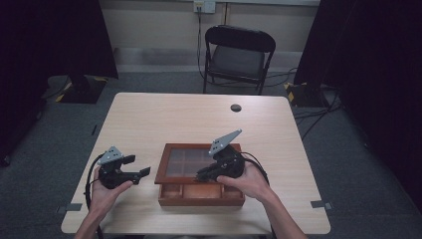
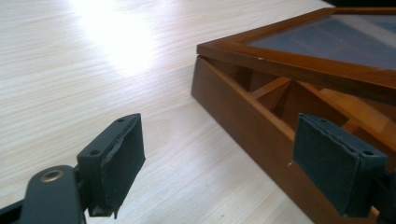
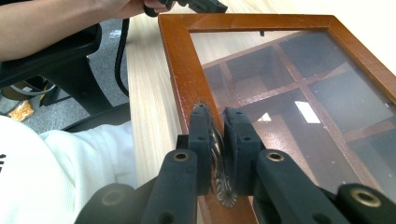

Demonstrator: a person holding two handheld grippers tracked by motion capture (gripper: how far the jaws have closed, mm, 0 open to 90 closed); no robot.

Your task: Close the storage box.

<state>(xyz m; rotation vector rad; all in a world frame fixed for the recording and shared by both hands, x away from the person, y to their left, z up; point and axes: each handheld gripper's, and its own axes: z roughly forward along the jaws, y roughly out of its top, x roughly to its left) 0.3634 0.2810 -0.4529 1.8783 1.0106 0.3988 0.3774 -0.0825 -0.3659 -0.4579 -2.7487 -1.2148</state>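
A brown wooden box (image 1: 199,195) with a glass-paned lid (image 1: 164,167) stands near the table's front edge. The lid (image 2: 303,65) is lifted at its front, so a gap shows the box's inner compartments (image 2: 299,100). My right gripper (image 3: 217,126) is shut on a small ornate metal clasp (image 3: 225,192) on the lid's front frame (image 3: 180,70), and in the high view it (image 1: 201,175) sits over the box's front. My left gripper (image 2: 219,163) is open just left of the box wall (image 2: 243,121), nothing between its pads. It also appears in the high view (image 1: 138,167).
The light wooden table (image 1: 174,119) has a dark round hole (image 1: 236,107) near its back edge. A black folding chair (image 1: 239,50) stands behind it. The person's white clothing (image 3: 56,177) lies by the near edge. Dark curtains flank both sides.
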